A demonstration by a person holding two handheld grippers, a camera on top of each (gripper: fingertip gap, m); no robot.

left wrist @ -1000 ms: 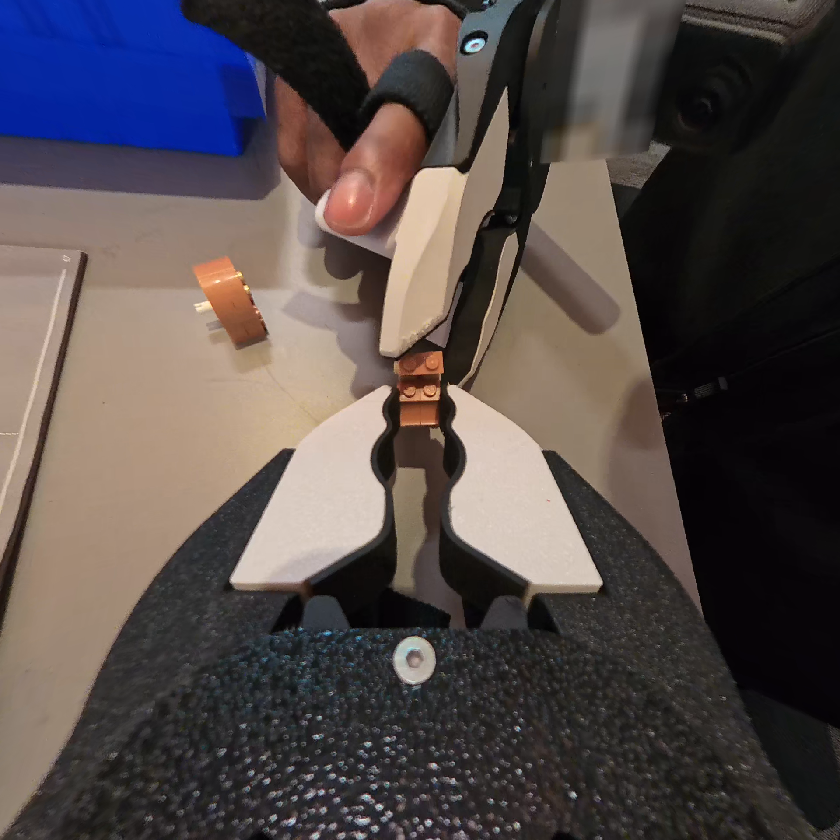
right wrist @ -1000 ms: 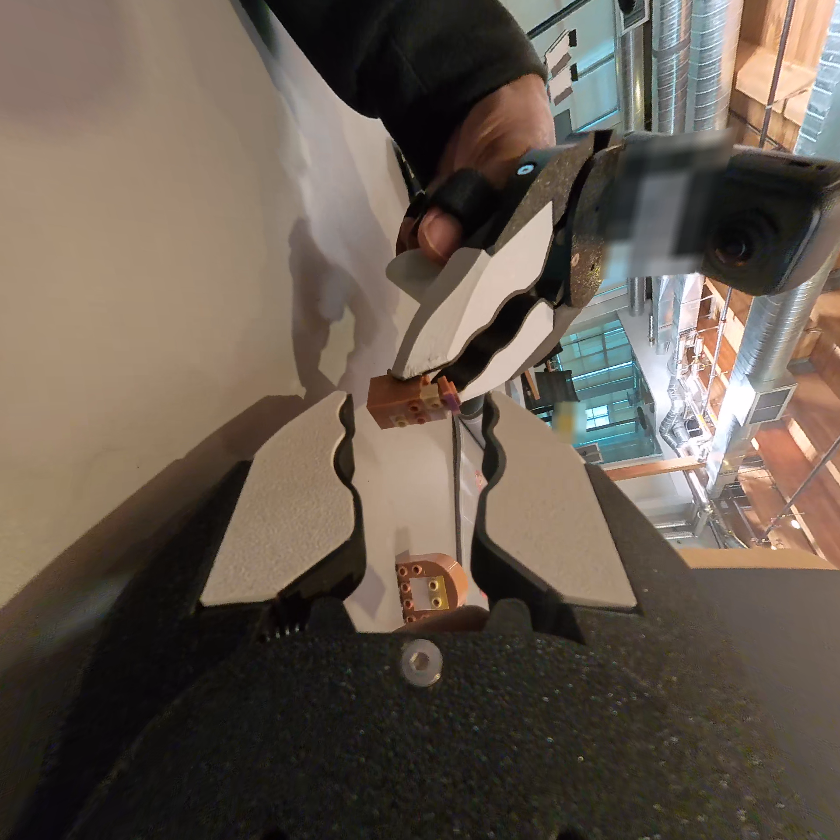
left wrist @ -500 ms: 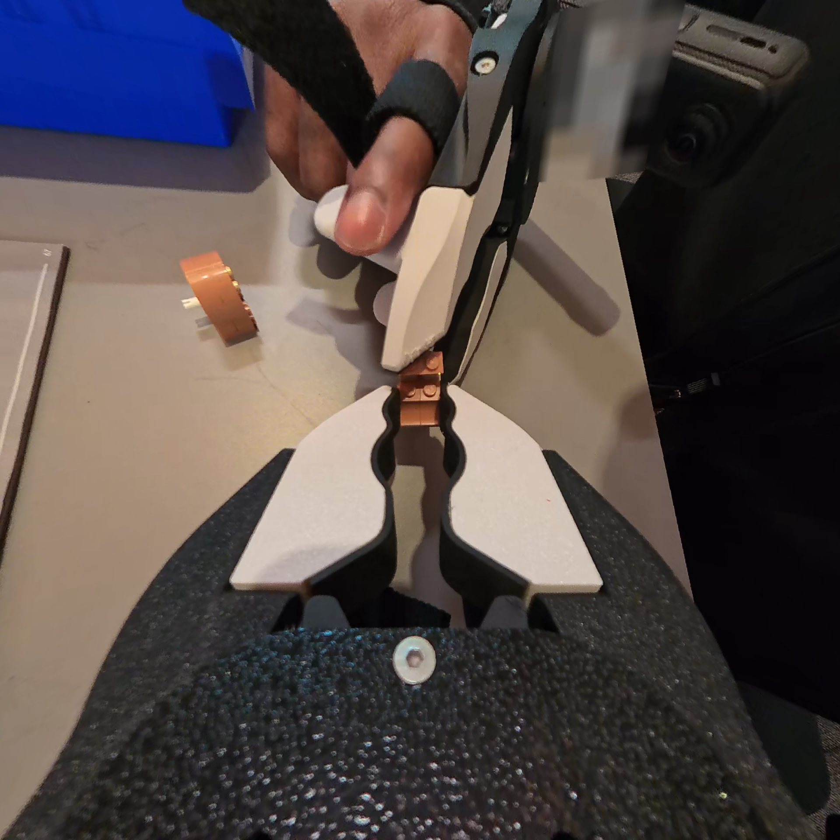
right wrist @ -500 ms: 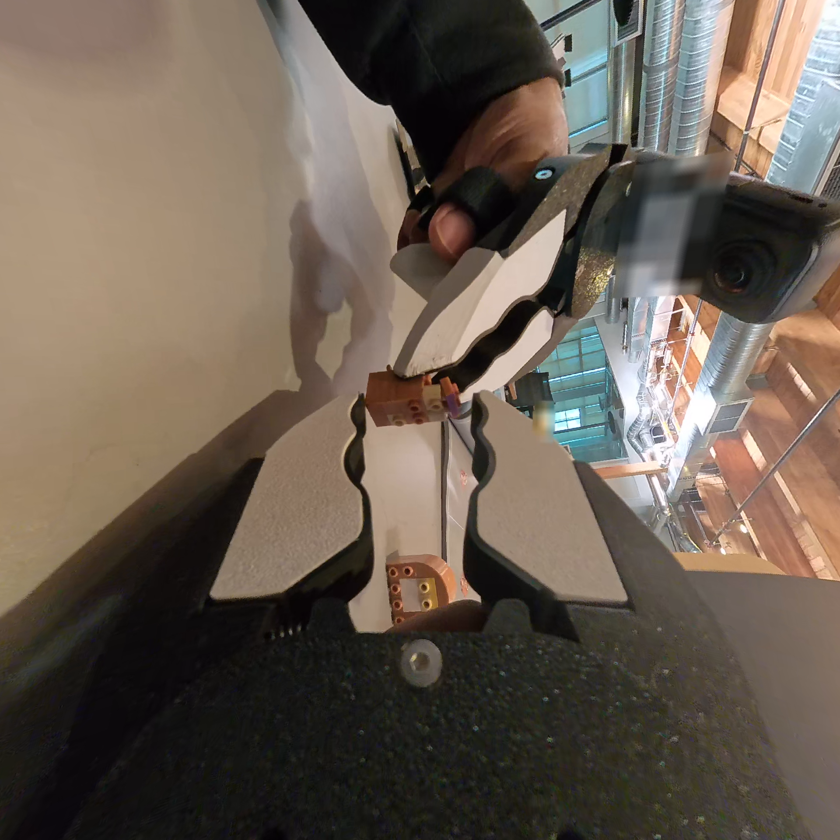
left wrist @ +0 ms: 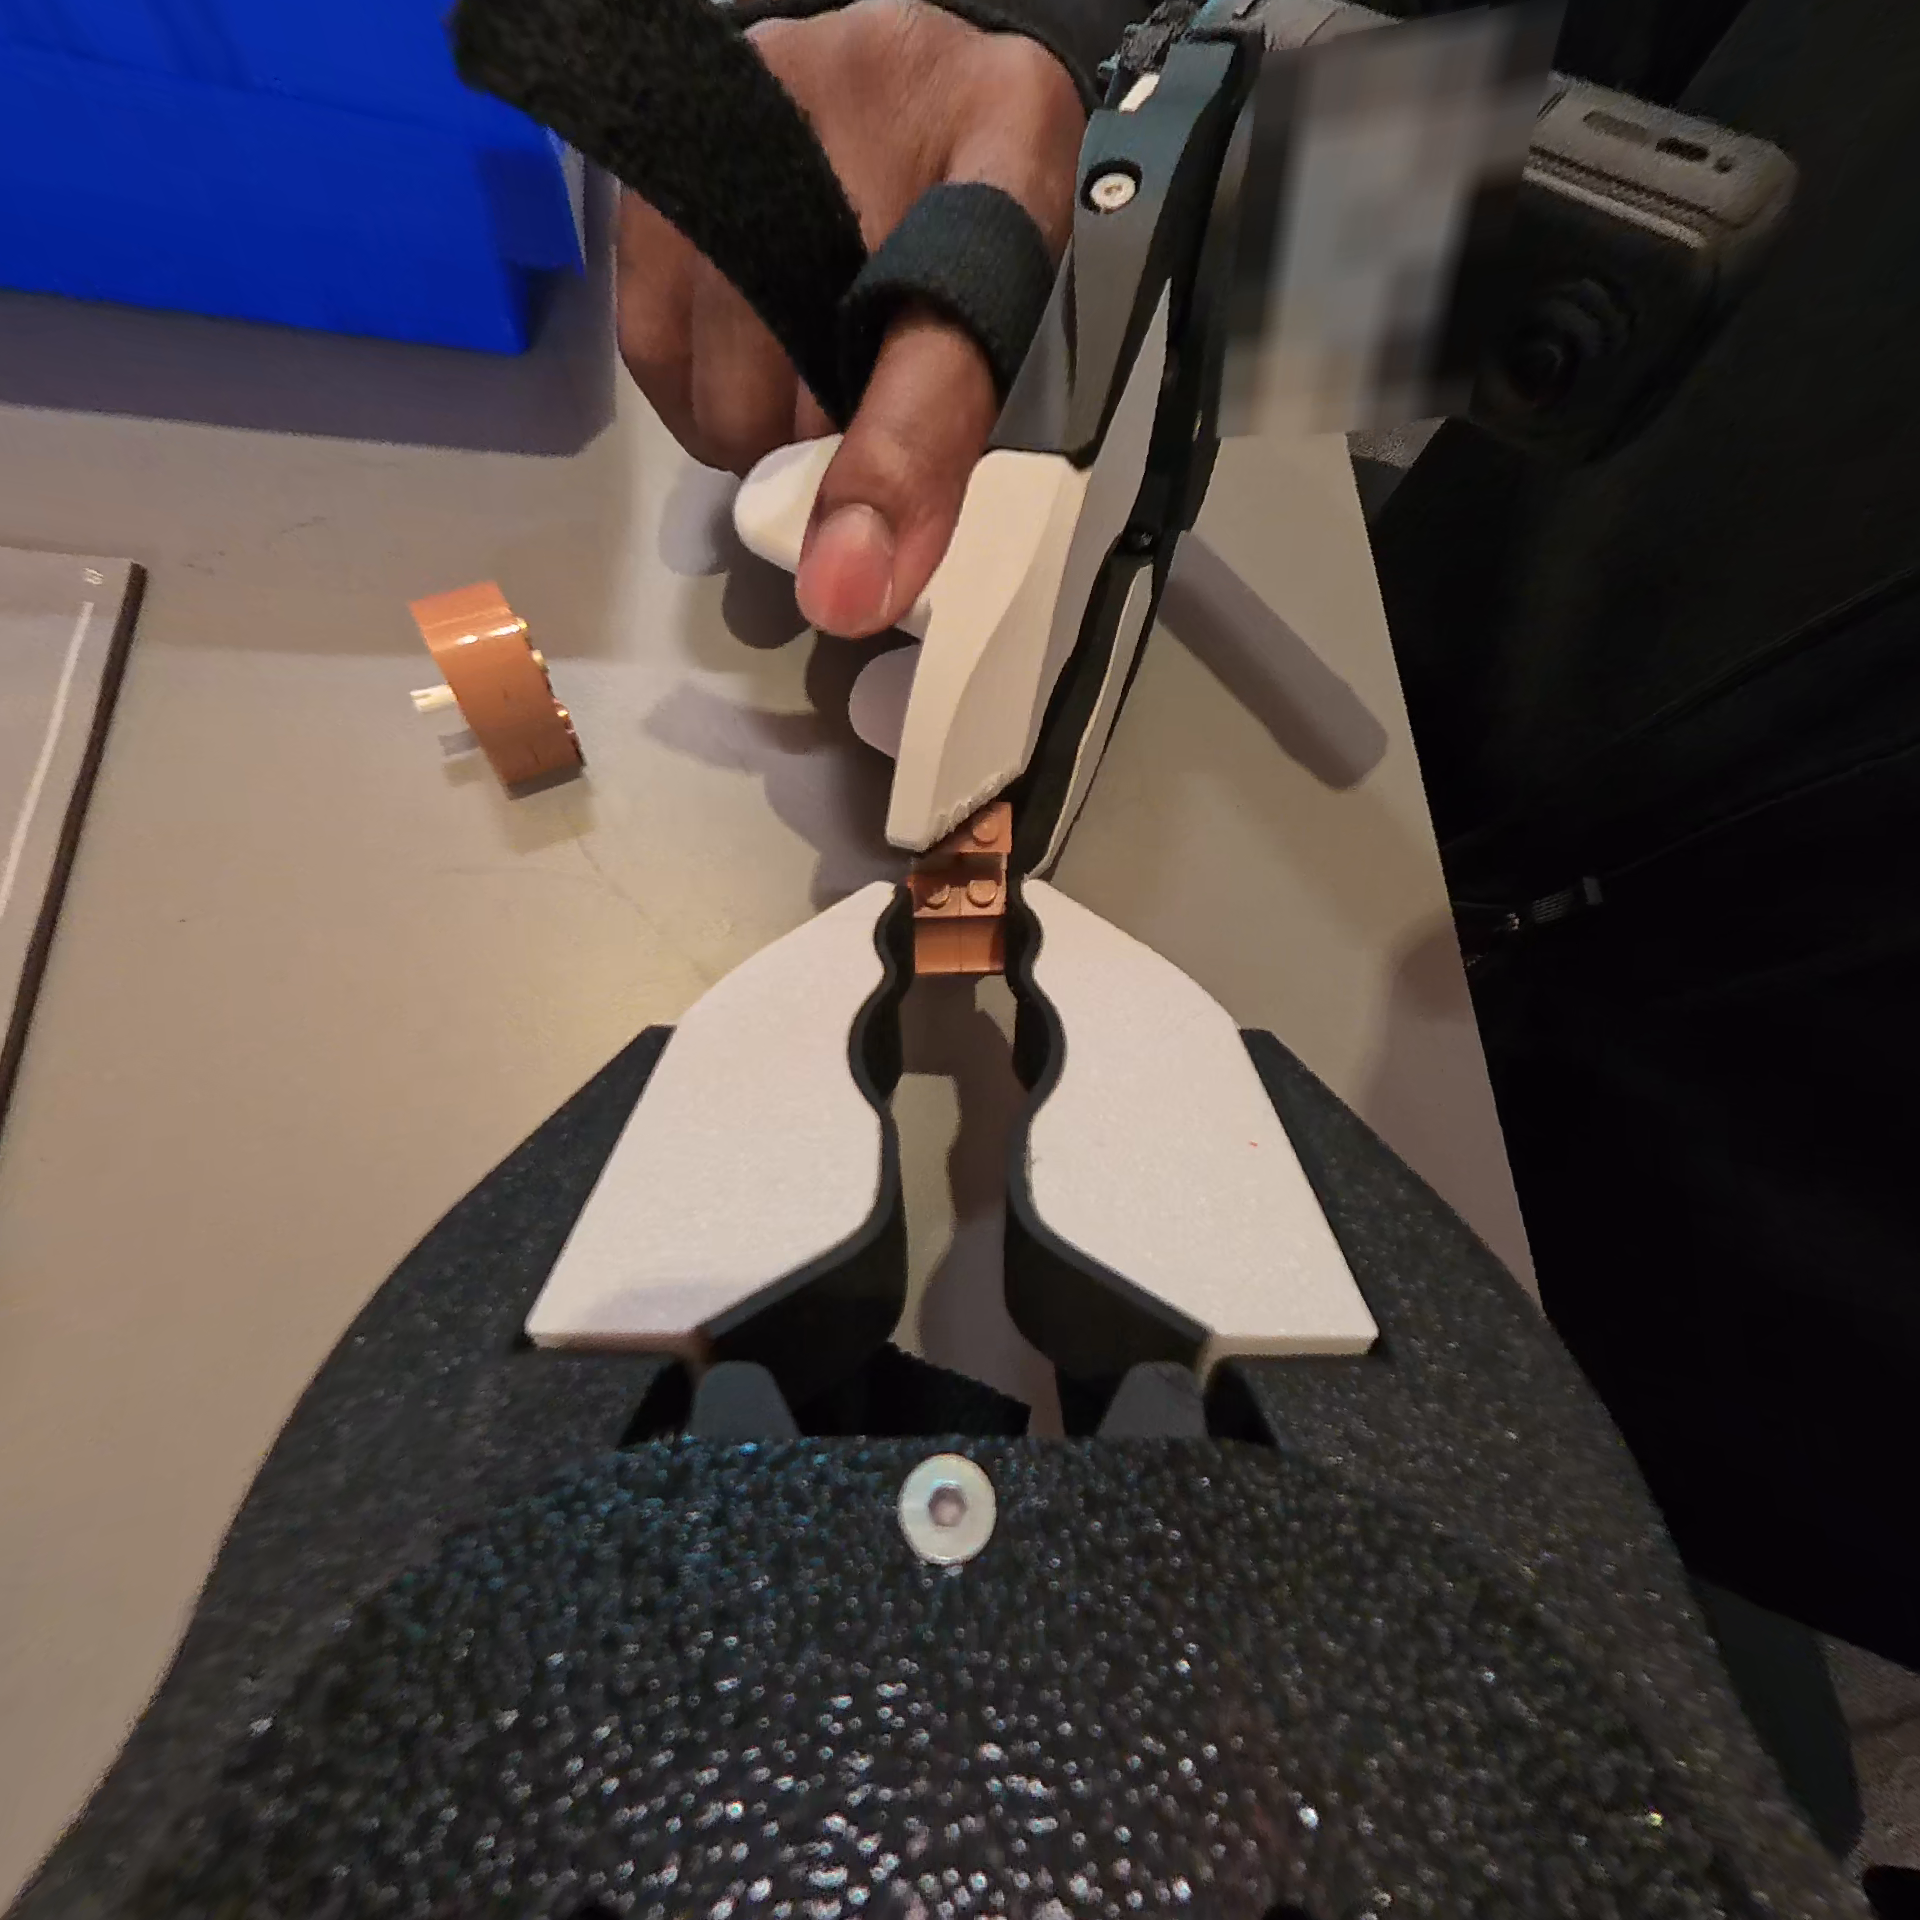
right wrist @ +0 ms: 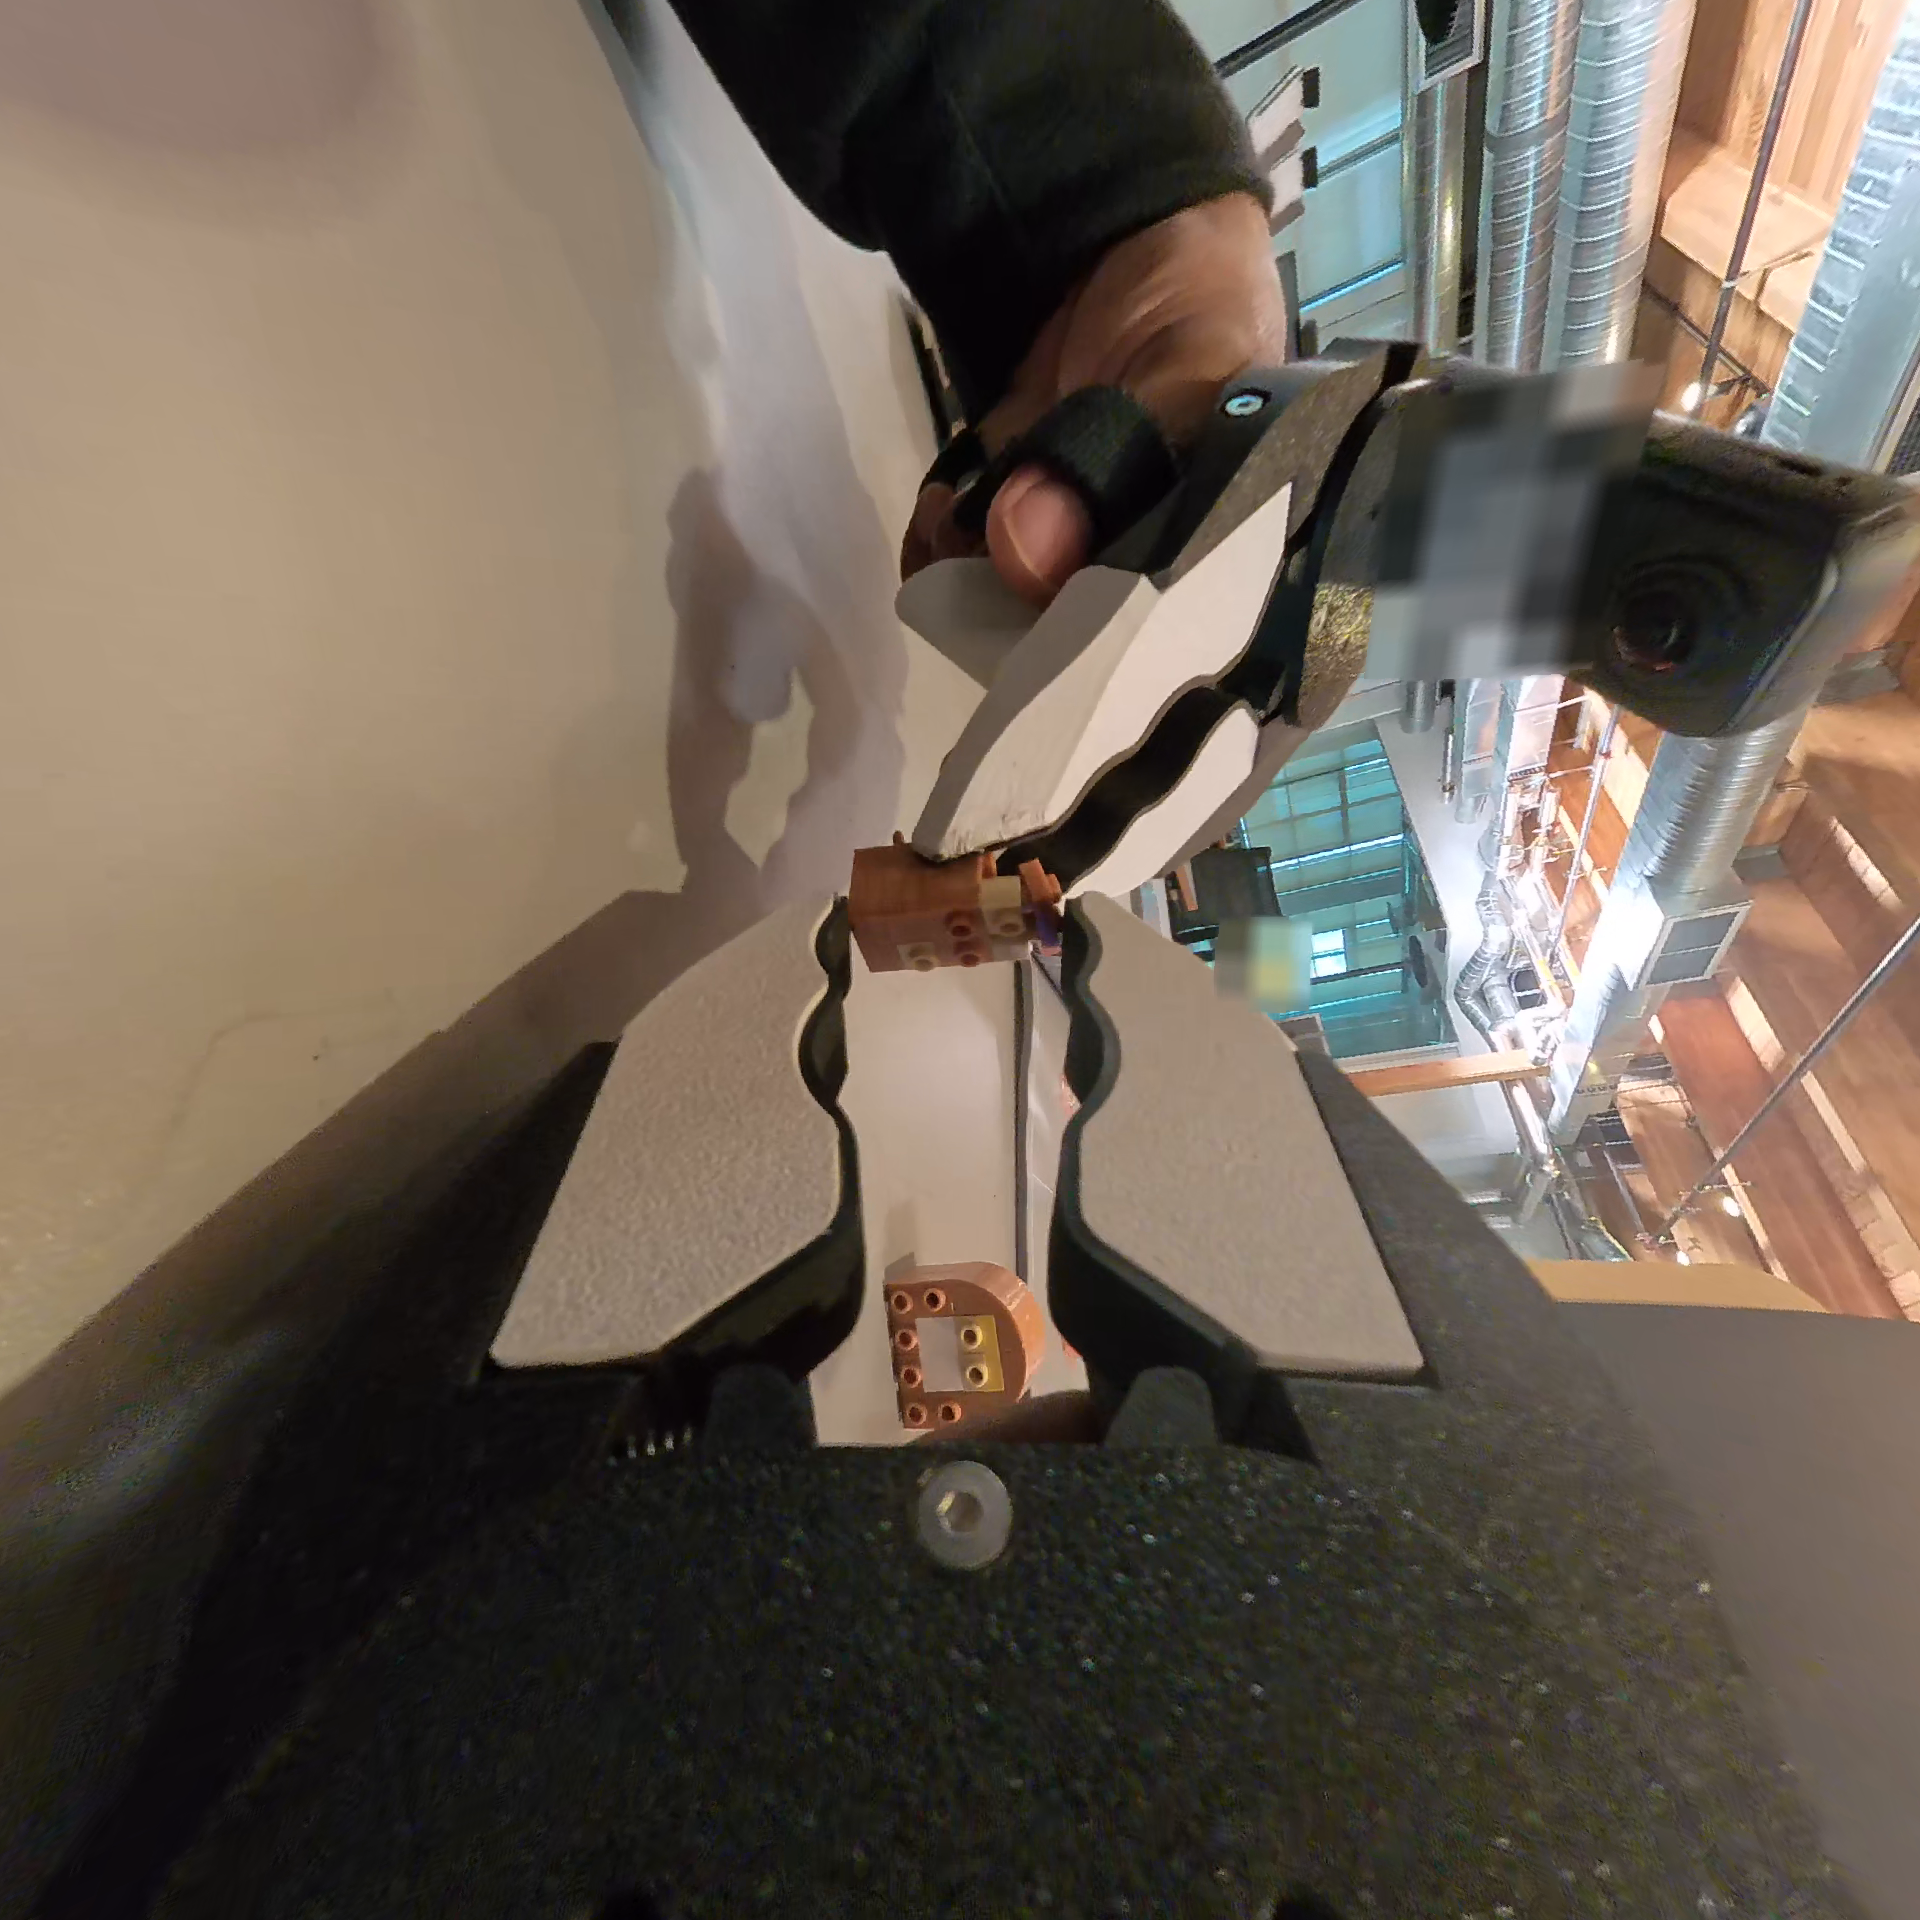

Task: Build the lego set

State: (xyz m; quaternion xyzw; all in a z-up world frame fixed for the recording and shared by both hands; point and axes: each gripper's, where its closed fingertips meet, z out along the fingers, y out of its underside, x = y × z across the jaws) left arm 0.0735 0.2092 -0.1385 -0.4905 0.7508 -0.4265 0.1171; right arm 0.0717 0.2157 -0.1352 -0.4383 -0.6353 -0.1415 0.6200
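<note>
My left gripper [left wrist: 958, 914] is shut on a small brown brick assembly [left wrist: 961, 940] and holds it above the grey table [left wrist: 312, 1039]. My right gripper [left wrist: 987, 826] comes down from above, and its fingers press on the upper brown brick of the same assembly. In the right wrist view the assembly [right wrist: 914, 920], brown with cream and purple bits, sits between my right gripper's [right wrist: 956, 925] fingertips, both of which touch it. The left gripper [right wrist: 1013, 862] grips it from the far side.
A second, rounded brown brick piece [left wrist: 494, 686] with a white peg lies on the table to the left; it also shows in the right wrist view [right wrist: 961, 1340]. A blue bin [left wrist: 260, 156] stands at the back left. A dark-edged mat [left wrist: 52, 779] lies at the left edge. My two grippers' fingertips are within a few centimetres of each other.
My right gripper's fingers have closed in from a wide gap onto the brick assembly. My left gripper has kept its grip and stayed nearly still.
</note>
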